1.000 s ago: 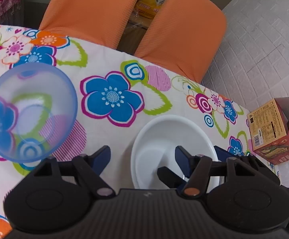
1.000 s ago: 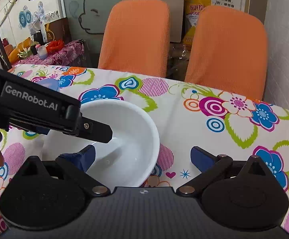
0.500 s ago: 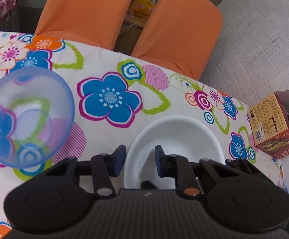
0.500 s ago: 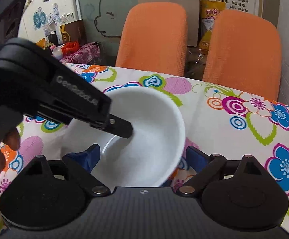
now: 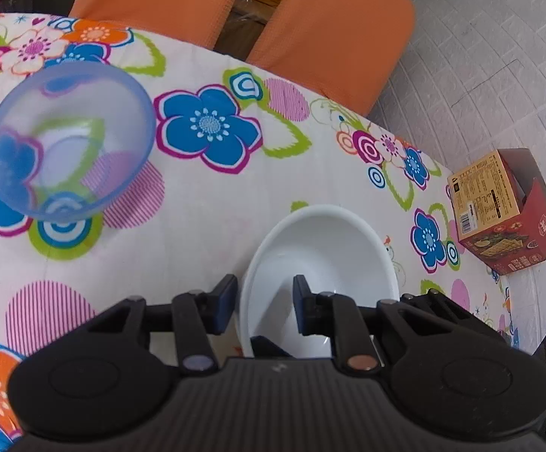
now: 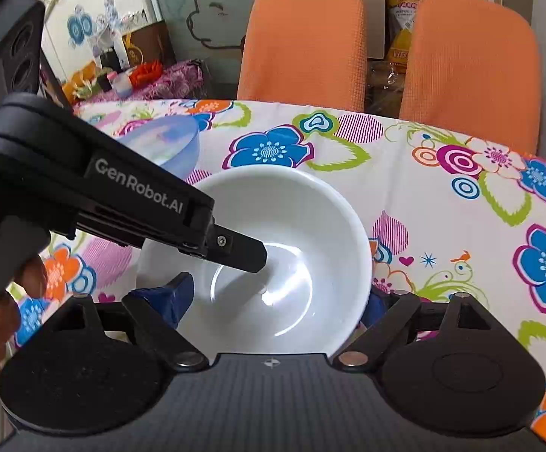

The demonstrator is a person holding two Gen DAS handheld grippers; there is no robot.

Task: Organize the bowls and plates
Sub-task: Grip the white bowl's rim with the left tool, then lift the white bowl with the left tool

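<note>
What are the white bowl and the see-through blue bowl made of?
The white bowl looks like glazed ceramic or hard melamine: solid white and glossy, with bright reflections in its bottom. I can't tell which. The blue bowl looks like thin plastic, slightly frosted: the flowers of the tablecloth show through its wall, a bit blurred.

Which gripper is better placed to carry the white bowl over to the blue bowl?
Left. The left gripper has its jaws either side of the white bowl wall, nearer the blue bowl. The right gripper has wide-open jaws flanking it.
</note>
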